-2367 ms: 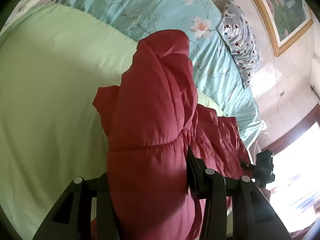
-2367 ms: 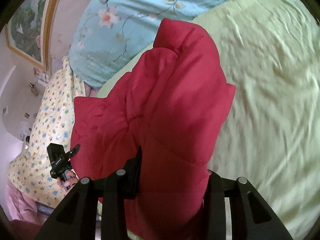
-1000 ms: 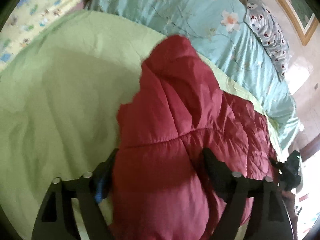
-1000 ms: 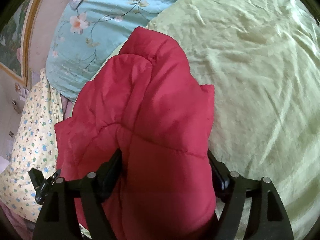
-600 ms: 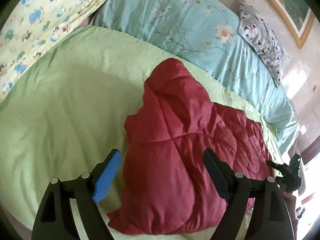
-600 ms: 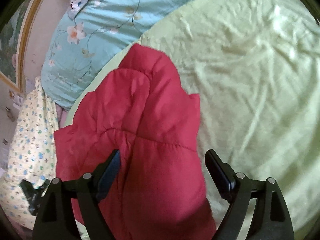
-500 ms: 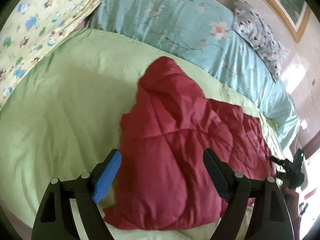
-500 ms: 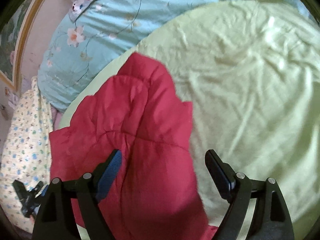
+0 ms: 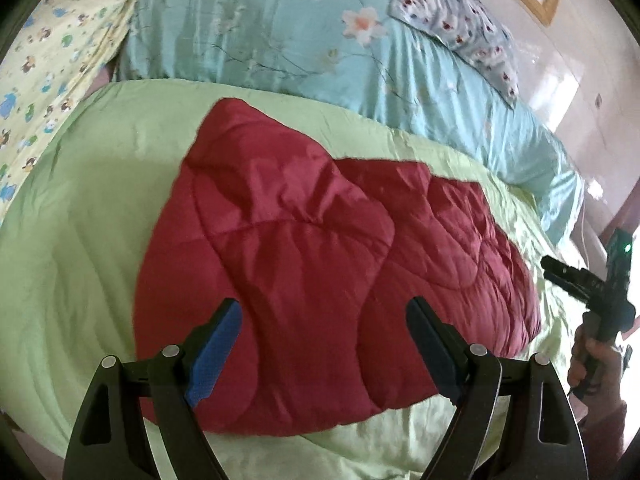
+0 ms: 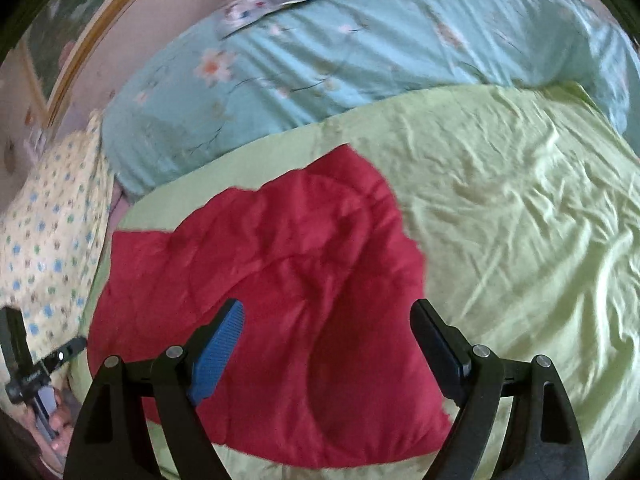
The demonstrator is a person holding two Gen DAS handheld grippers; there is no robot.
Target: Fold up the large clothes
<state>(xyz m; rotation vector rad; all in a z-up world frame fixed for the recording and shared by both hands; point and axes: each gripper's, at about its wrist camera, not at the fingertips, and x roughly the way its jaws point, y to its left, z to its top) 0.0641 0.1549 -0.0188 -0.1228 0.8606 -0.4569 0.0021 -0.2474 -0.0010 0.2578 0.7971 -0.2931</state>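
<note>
The red padded jacket [image 9: 312, 264] lies folded on the green quilt [image 9: 80, 208], in its middle, just in front of the blue floral duvet [image 9: 304, 36]. The left gripper [image 9: 324, 332] hovers over the jacket's near edge, jaws spread wide, gripping nothing. The right gripper [image 10: 328, 336] hangs above the jacket too, jaws wide apart and empty.

Each camera sits on its gripper and looks forward and steeply down along two black fingers onto the bed. The left wrist view faces the red jacket [image 9: 320, 264] from its left side — the right gripper [image 9: 576, 280] shows at the right edge. The right wrist view faces the same jacket from its right side. Both views share the jacket, the green blanket [image 10: 520, 208] and the blue floral quilt [image 9: 280, 40] beyond.
</note>
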